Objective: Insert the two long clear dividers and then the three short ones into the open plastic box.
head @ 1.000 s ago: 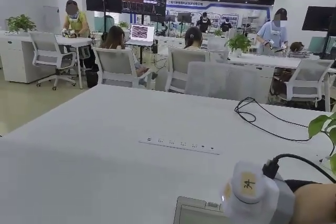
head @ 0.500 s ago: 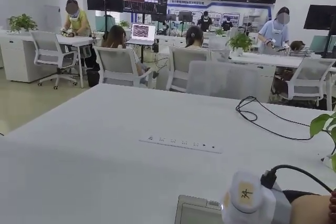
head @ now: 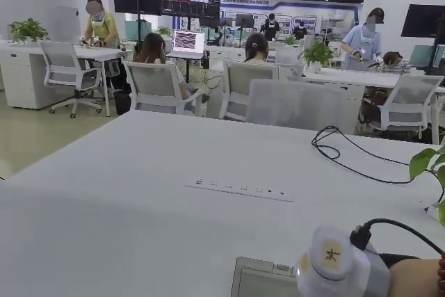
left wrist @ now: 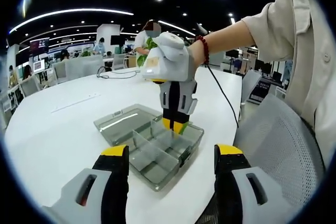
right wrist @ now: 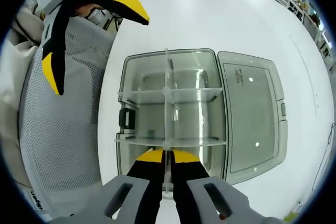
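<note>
My right hand-held gripper clamps a clear divider standing in the open plastic box. My left hand-held gripper hangs unclenched nearby.

The right gripper rises from 6 o'clock, its yellow-tipped jaws pinched together on the near end of a clear divider that runs from 6 toward 12 down the middle of the open plastic box. Two cross dividers meet it at right angles; whether it sits fully down in its slots is hard to tell. The hinged lid lies flat at 3 o'clock on the white table. At 10 o'clock the left gripper hangs with jaws spread, above a grey mesh chair.
</note>
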